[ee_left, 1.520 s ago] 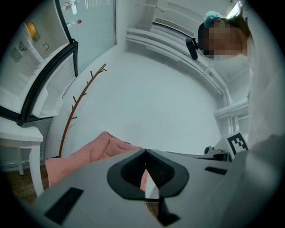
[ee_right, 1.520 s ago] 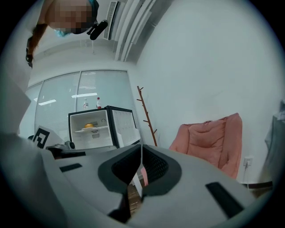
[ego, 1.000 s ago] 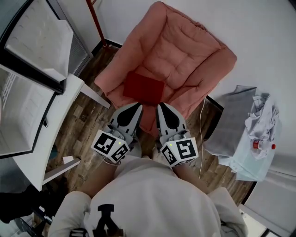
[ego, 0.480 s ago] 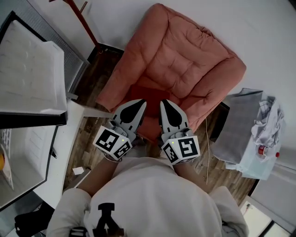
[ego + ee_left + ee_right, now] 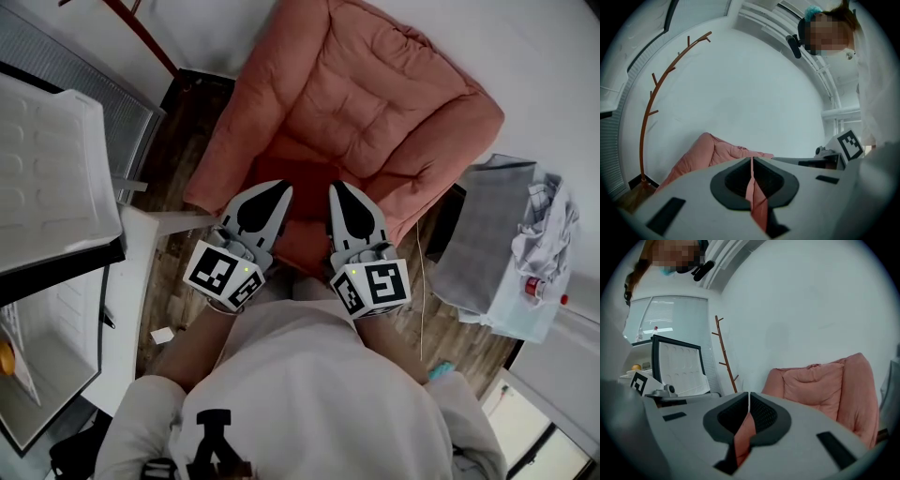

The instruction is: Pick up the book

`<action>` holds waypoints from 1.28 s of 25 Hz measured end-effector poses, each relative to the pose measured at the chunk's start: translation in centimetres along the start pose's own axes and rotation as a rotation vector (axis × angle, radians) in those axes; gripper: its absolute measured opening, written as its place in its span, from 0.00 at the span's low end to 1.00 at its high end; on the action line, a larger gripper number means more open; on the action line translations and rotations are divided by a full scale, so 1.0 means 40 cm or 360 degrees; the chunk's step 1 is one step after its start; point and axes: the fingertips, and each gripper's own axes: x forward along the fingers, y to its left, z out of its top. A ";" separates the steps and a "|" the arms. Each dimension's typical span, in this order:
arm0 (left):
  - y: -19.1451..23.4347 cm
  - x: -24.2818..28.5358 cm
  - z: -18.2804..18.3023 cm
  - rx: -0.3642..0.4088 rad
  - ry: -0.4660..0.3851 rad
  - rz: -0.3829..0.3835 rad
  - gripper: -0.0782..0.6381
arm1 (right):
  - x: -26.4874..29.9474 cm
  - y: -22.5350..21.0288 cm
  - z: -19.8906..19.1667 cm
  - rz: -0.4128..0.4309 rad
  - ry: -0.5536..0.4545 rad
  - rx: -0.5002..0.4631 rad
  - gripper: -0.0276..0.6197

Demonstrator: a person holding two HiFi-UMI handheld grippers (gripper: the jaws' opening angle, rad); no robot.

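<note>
We see the book (image 5: 306, 186) only in the head view, as a dark red patch on the armchair (image 5: 394, 103) seat, partly hidden by both gripper tips. We judge it flat, stiff and fairly light: grip one free edge. Left gripper (image 5: 279, 190) and right gripper (image 5: 337, 190) are fully closed and empty. The gripper views show closed jaws, cushion and wall, but no book.

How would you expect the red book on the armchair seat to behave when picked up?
The book looks thin and flat, so probably light, though it may flex if soft-covered. It lies on the padded armchair, whose cushion would likely sink under pressure, making an edge grip awkward.
</note>
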 end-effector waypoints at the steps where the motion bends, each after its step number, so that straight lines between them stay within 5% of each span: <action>1: 0.002 0.005 -0.007 -0.0002 0.0007 0.0008 0.12 | 0.001 -0.009 -0.005 -0.0006 0.0012 -0.0004 0.09; 8: 0.067 0.044 -0.097 -0.0085 0.0087 0.0098 0.19 | 0.035 -0.074 -0.147 -0.0012 0.0251 0.0052 0.11; 10: 0.083 0.055 -0.134 -0.0099 0.0134 0.0127 0.25 | 0.041 -0.101 -0.200 -0.0024 0.0323 0.0117 0.31; 17: 0.141 0.062 -0.263 -0.0210 0.0284 0.0228 0.44 | 0.054 -0.169 -0.334 -0.0083 0.0481 0.0215 0.38; 32: 0.253 0.061 -0.466 -0.0247 0.0419 0.0379 0.46 | 0.105 -0.256 -0.551 -0.0165 0.0665 0.0258 0.41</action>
